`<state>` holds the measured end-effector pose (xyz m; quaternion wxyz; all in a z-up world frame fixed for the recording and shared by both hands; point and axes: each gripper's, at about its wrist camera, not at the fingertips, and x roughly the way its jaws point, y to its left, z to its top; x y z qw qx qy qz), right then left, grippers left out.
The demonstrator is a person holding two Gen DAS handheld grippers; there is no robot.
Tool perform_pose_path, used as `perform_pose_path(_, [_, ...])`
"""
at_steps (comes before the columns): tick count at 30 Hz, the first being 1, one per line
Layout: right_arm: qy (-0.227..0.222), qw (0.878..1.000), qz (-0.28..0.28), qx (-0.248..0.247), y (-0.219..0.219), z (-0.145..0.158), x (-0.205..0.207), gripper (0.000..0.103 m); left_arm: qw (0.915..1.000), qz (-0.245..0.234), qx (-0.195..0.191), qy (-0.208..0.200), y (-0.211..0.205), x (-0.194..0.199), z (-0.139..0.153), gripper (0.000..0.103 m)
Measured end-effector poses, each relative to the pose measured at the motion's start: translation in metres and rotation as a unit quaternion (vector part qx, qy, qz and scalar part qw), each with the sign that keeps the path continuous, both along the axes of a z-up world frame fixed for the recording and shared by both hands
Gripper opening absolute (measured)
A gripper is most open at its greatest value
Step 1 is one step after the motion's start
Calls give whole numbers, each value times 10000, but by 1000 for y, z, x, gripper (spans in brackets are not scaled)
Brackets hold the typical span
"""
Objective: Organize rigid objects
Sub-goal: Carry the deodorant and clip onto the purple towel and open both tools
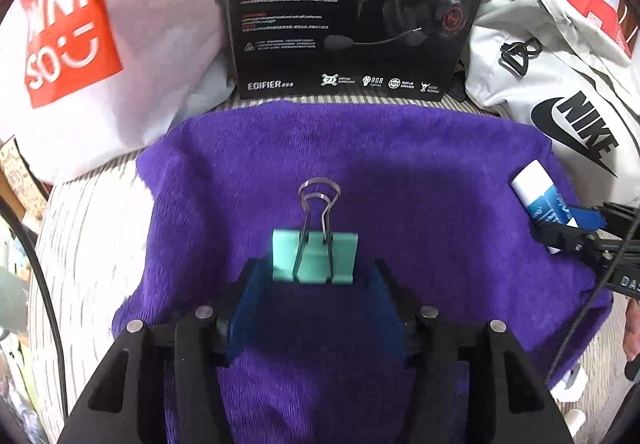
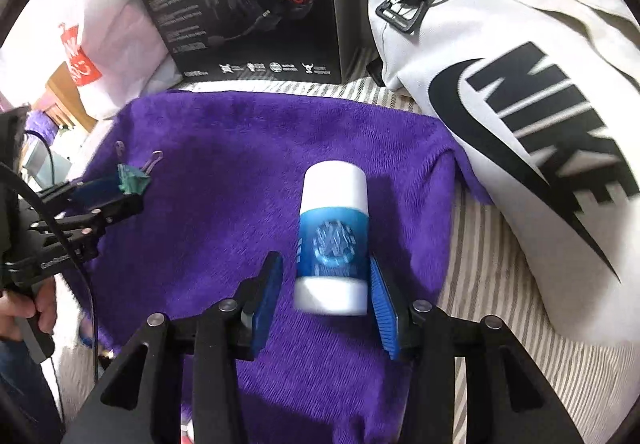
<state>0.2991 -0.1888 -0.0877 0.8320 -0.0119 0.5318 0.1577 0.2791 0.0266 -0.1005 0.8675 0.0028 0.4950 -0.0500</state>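
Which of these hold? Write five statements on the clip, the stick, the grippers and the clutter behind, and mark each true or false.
1. The green binder clip sits between the left gripper's fingers, its wire handles pointing away from the camera. True.
2. The white and blue stick lies on the striped cover. False: it lies on the purple towel.
3. The right gripper is open around the stick. True: a gap shows beside one finger.
4. The headset box lies flat on the towel. False: it stands upright behind it.
5. The Nike bag is on the left gripper's side. False: it is beside the right gripper.
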Motion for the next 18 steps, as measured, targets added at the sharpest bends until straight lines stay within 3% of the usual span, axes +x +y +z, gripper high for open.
perform_pose_path(4, [-197,9998,-1,-1,-4,22,-31,46,9999,-29,-41,-159,4,-25,18,52])
perform_pose_path(7, [-402,9991,-87,-56,-5,36,-55,58,9997,-68,-3,-228,6,-48,30,52])
perform_pose_path(18, [-463,9983,-341,22,-22,48,-131,59,9989,-61,-217,-411,15,-126,42,53])
